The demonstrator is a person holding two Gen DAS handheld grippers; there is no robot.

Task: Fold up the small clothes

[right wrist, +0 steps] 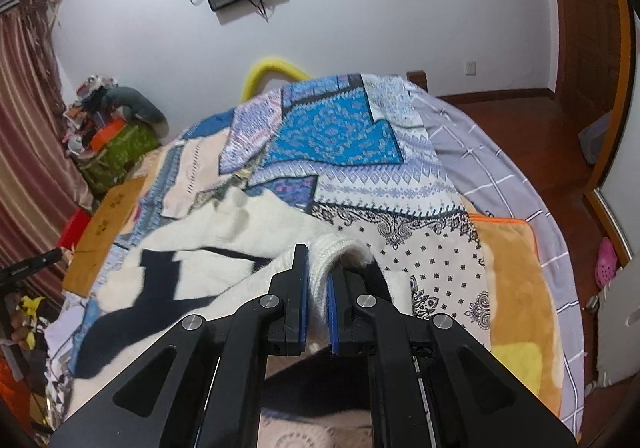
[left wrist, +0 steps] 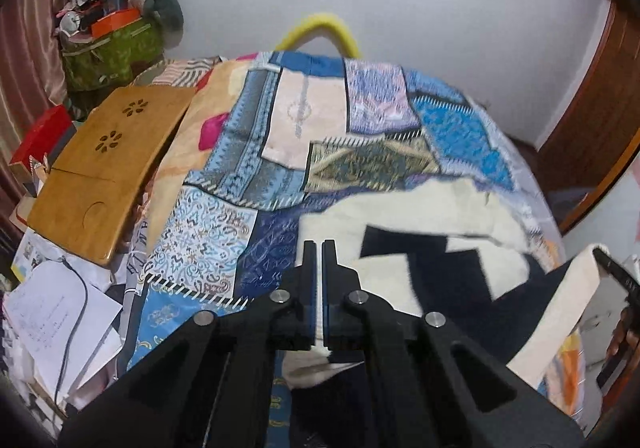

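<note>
The left gripper (left wrist: 320, 248) was pressed shut on a thin edge of the cream-and-navy sweater (left wrist: 420, 216), and the right gripper (right wrist: 317, 254) pinched its ribbed cream hem. The sweater lay partly lifted on the near part of the patchwork bedspread (left wrist: 256, 152). Farther off, by the bed's left edge, sat a wooden lap tray (left wrist: 108, 164).

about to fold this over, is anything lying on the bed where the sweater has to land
Nothing visible does. Both the left gripper and the right gripper are shut on the cream-and-navy sweater, and the patchwork bedspread beyond it looks bare. The wooden lap tray sits off to the left edge.
</note>
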